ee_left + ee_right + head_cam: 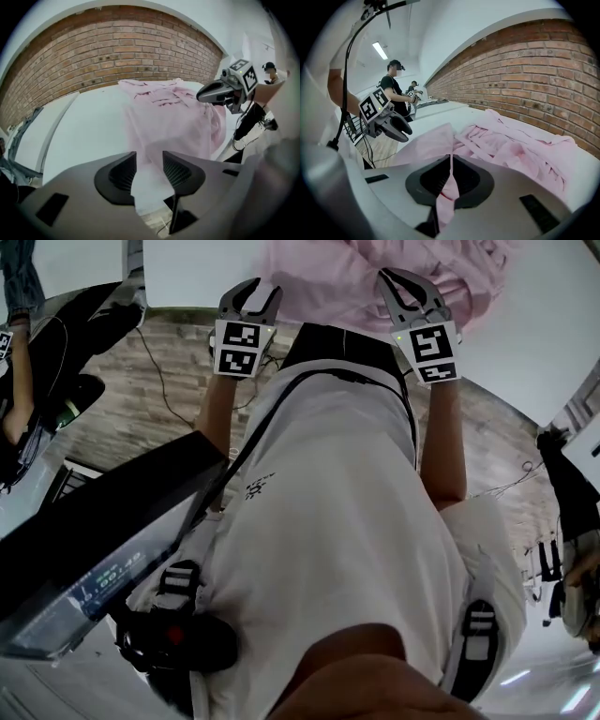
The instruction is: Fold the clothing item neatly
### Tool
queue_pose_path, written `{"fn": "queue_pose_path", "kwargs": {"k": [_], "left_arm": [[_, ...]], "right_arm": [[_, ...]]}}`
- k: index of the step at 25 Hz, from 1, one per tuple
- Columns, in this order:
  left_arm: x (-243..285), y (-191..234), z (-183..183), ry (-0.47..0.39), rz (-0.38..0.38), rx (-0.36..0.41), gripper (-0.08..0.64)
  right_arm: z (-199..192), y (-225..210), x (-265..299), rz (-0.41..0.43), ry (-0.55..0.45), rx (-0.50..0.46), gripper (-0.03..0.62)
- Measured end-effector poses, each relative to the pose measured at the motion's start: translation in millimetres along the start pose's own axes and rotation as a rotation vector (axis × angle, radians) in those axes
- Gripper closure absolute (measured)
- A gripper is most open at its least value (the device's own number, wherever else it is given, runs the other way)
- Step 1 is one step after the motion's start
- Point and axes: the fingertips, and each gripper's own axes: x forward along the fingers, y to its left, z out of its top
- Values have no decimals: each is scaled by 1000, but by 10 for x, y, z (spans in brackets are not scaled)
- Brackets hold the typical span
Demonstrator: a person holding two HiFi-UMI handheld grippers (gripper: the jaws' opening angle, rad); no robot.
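A crumpled pink garment [375, 277] lies on the white table [197, 273], with one part hanging over the near edge. My right gripper [450, 173] is shut on a fold of this pink cloth, which runs up from between its pads towards the pile [520, 145]. In the head view it is at the table's near edge [403, 287]. My left gripper [149, 171] stands open over the table's near edge, its pads apart and pressing on nothing. The garment [173, 117] shows through the gap beyond it. The right gripper [213, 91] hovers at the garment's right side.
A brick wall [117, 51] runs behind the table. Cables lie on the wooden floor [159, 371] below the table edge. Other people [396, 89] stand at a further table. Dark equipment [56, 352] sits at the left.
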Motion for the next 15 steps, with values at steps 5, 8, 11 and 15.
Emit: {"fn": "queue_pose_path", "kwargs": {"k": [5, 8, 11, 15], "left_arm": [[100, -173, -258, 86, -88, -36, 341], [153, -120, -183, 76, -66, -36, 341], [182, -10, -46, 23, -71, -129, 342], [290, -63, 184, 22, -133, -92, 342]], "right_arm": [[-356, -267, -200, -66, 71, 52, 572], [-539, -393, -325, -125, 106, 80, 572], [-665, -403, -446, -152, 133, 96, 572], [-564, -182, -515, -92, 88, 100, 574]]}}
